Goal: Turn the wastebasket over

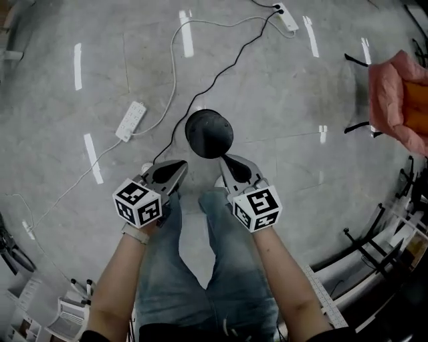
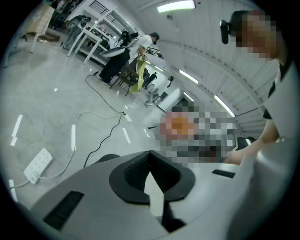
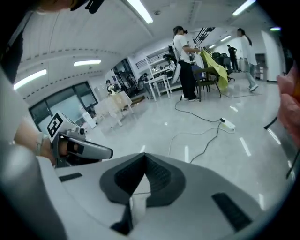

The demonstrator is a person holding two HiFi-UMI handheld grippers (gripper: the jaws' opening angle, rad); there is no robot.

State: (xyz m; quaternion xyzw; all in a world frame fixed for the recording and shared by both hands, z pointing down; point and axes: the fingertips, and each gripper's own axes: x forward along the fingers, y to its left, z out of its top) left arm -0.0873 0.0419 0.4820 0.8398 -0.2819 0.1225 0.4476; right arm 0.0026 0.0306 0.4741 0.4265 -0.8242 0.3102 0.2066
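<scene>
The wastebasket (image 1: 208,133) is black and round and stands on the grey floor just ahead of the person's knees. From above it shows a dark circular face. Whether that is its mouth or its base I cannot tell. My left gripper (image 1: 179,164) hangs above the floor at its near left, jaws shut with nothing between them. At its near right my right gripper (image 1: 227,159) is likewise shut and empty. Neither touches the basket. In the left gripper view the shut jaws (image 2: 150,153) hide all but a dark sliver of the wastebasket (image 2: 106,158). The right gripper view shows its shut jaws (image 3: 143,155) and the left gripper (image 3: 70,147) beside them.
A white power strip (image 1: 131,121) with a white cable lies on the floor to the left. A second strip (image 1: 287,18) with a black cable lies at the far side. Pink cloth (image 1: 394,100) and black racks (image 1: 374,240) are at the right. People stand at distant tables (image 3: 187,65).
</scene>
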